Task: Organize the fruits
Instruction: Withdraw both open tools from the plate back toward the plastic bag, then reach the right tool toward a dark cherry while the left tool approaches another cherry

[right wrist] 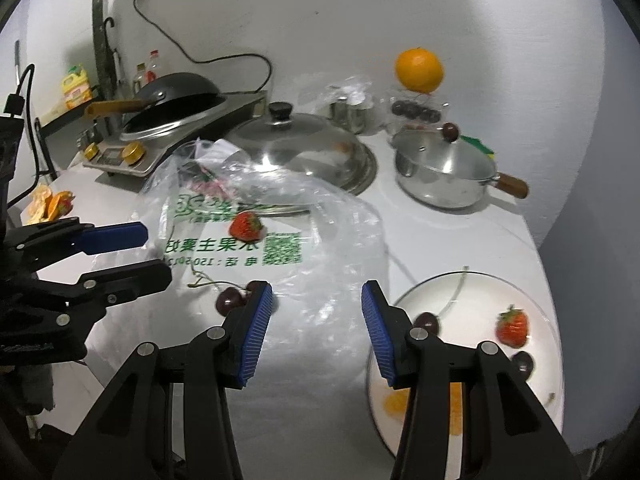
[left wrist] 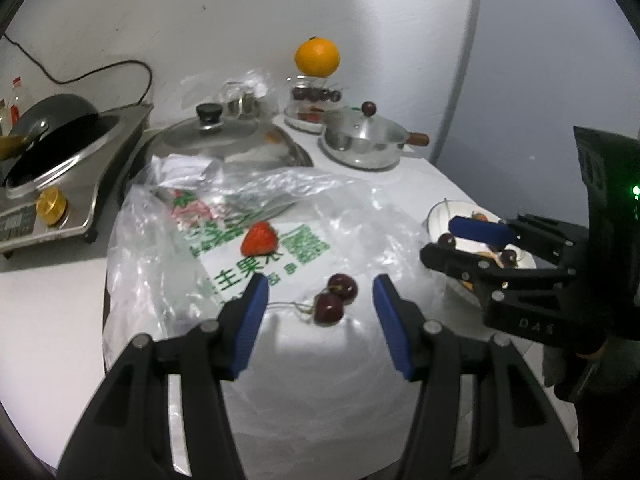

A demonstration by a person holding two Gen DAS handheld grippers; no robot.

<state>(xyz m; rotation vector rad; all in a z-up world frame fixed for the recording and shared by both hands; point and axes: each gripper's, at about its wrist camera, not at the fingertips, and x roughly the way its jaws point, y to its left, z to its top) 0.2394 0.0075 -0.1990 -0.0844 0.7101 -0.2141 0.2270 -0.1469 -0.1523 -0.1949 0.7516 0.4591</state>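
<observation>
A pair of dark cherries (left wrist: pixel 335 298) lies on a clear plastic bag (left wrist: pixel 288 200) on the white counter, just ahead of my open, empty left gripper (left wrist: pixel 320 304). A strawberry (left wrist: pixel 259 238) sits on the bag farther back. My right gripper (right wrist: pixel 317 312) is open and empty over the bag's right part; the cherries (right wrist: pixel 231 300) lie by its left finger. To its right a white plate (right wrist: pixel 480 288) holds a strawberry (right wrist: pixel 513 326), two cherries and orange pieces. The right gripper shows in the left wrist view (left wrist: pixel 468 240) above the plate (left wrist: pixel 440 212).
An orange (left wrist: pixel 317 56) sits on a clear box of cherries (left wrist: pixel 314 96) at the back. A steel pot with lid (left wrist: pixel 362 140), a large glass lid (left wrist: pixel 216 136), and a wok on a cooker (left wrist: pixel 56 128) stand behind. Orange peel (right wrist: pixel 48 204) lies at the left. The counter edge runs along the right.
</observation>
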